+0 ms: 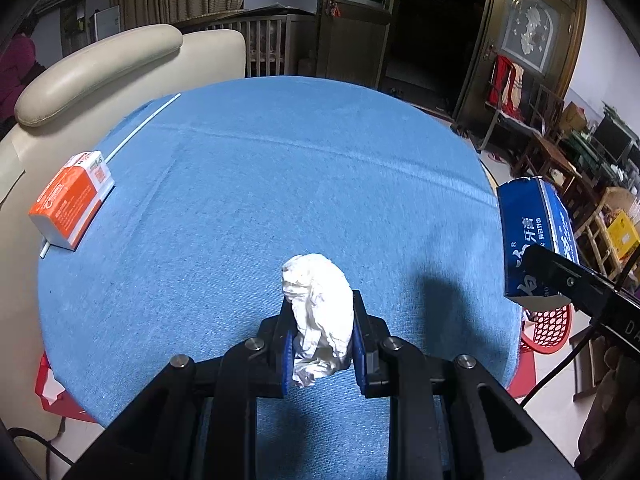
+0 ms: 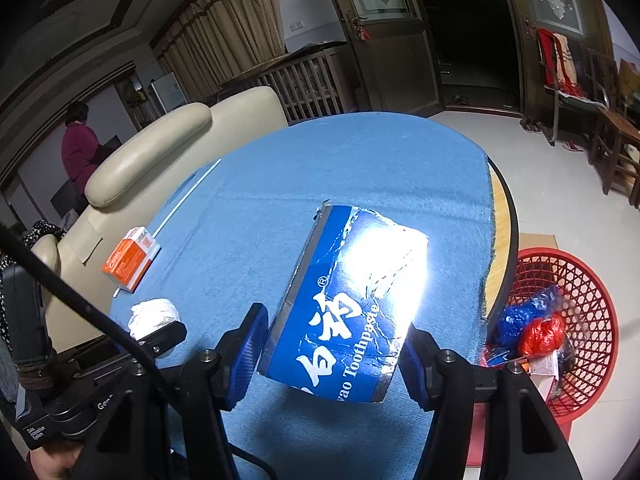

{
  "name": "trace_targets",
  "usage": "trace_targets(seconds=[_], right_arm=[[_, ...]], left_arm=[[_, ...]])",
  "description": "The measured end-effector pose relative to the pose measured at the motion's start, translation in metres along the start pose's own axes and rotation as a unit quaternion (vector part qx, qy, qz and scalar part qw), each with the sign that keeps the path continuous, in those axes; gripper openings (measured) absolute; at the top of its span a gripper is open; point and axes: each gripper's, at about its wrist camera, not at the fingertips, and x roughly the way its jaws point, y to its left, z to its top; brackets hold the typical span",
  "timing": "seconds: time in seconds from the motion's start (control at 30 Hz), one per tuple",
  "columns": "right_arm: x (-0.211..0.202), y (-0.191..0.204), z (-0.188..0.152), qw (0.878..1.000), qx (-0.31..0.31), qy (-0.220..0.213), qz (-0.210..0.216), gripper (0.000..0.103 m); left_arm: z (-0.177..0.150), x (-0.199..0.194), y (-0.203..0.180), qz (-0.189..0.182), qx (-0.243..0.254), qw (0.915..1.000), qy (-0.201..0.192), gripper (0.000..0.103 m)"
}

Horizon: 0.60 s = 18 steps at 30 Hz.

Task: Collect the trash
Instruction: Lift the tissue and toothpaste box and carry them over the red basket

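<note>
The left gripper (image 1: 322, 344) has its jaws drawn close together and clamped on one crumpled white tissue (image 1: 318, 312), which stands up between the blue pads and pokes out past their tips, held above the blue cloth of the surface (image 1: 280, 168). The right gripper (image 2: 332, 354) has its jaws about half spread and pressed against the two long sides of one blue toothpaste box (image 2: 348, 304); the box is tilted, its far end is torn open, and glare washes out part of its top face. In the left wrist view that same box (image 1: 536, 240) hangs off the right edge of the surface, with the right gripper's black finger across its lower corner. Resting on the cloth near the left edge is one orange and white carton (image 1: 74, 200), and one thin white stick (image 1: 136, 130) lies beside it, running away toward the far edge, with its near end showing past the carton. Beside the surface on the floor stands one red mesh basket (image 2: 592, 280), and inside it are a blue wad, a red wad and some scraps. A cream sofa (image 1: 120, 64) sits behind the surface, and one person in a dark red top (image 2: 80, 148) stands in the background.
</note>
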Motion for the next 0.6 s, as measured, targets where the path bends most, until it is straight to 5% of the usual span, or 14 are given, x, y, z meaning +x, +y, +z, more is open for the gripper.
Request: trace_targets(seconds=[0.33, 0.6], right_arm=[[0.003, -0.031, -0.003, 0.999, 0.035, 0.002, -0.011, 0.064], [0.002, -0.067, -0.016, 0.996, 0.077, 0.007, -0.046, 0.064]], left_arm=[[0.004, 0.015, -0.019, -0.01, 0.032, 0.9991, 0.024, 0.025], [0.006, 0.023, -0.045, -0.058, 0.059, 0.9959, 0.036, 0.025]])
